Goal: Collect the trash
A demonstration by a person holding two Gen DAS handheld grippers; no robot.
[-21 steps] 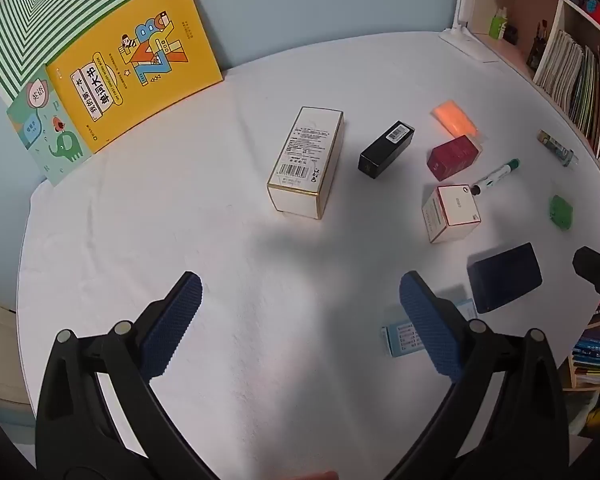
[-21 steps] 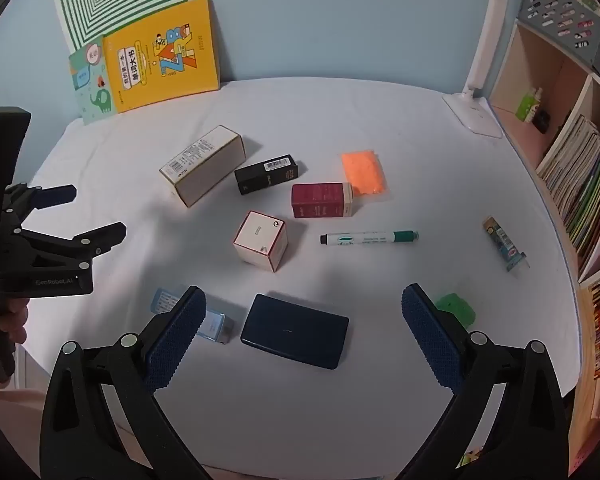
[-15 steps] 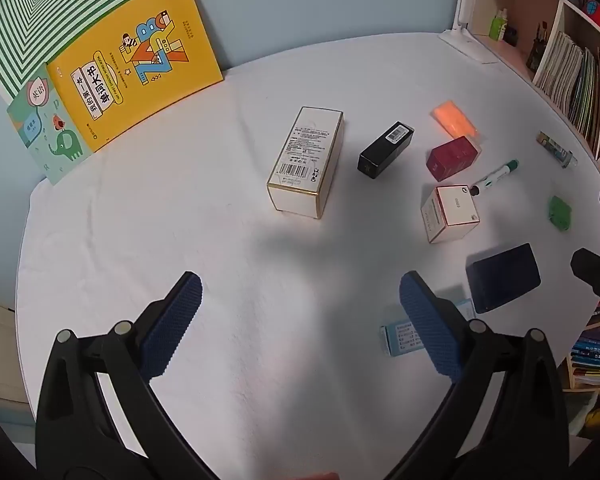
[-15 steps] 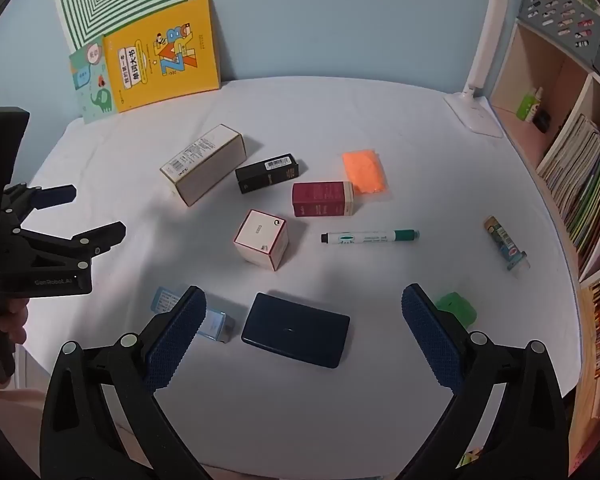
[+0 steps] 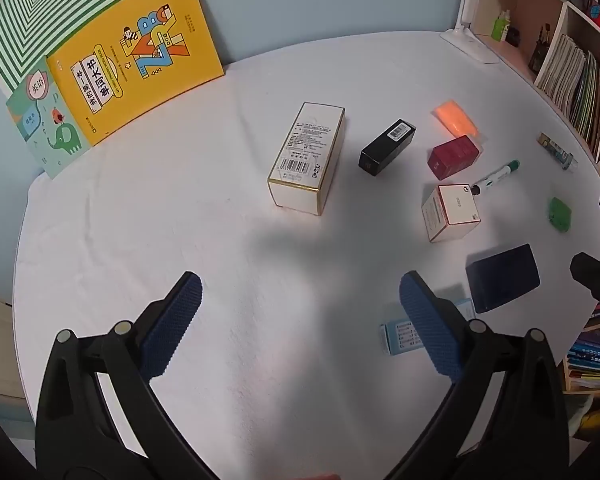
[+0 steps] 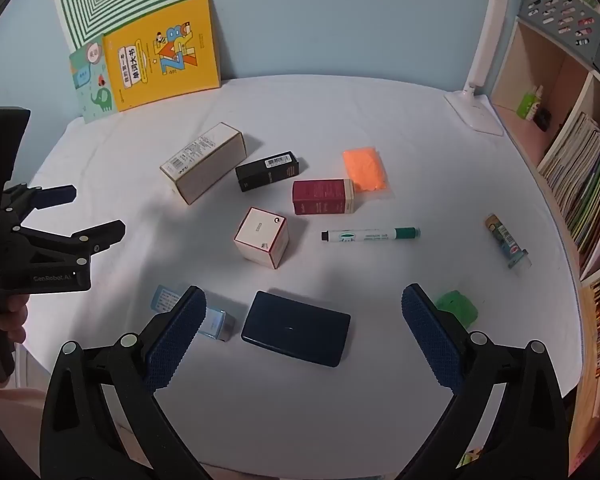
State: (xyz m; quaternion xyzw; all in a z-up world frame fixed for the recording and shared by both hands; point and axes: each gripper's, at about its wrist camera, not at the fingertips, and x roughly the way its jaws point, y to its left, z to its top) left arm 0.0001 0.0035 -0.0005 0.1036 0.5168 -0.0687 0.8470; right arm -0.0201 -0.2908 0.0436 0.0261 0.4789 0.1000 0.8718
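Left claw (image 5: 296,312): jaws spread wide, holding nothing.
Right claw (image 6: 300,320): gaping, empty, above the white-clothed table (image 6: 440,160).
Flat navy rectangular case (image 6: 296,328): nearest, 12 o'clock; probably rigid, pinch across narrow sides.
White cube carton (image 6: 261,237): beyond; likely light, crushable.
Orange soft packet (image 6: 365,169): farthest, 1 o'clock; floppy, grip mid-body.
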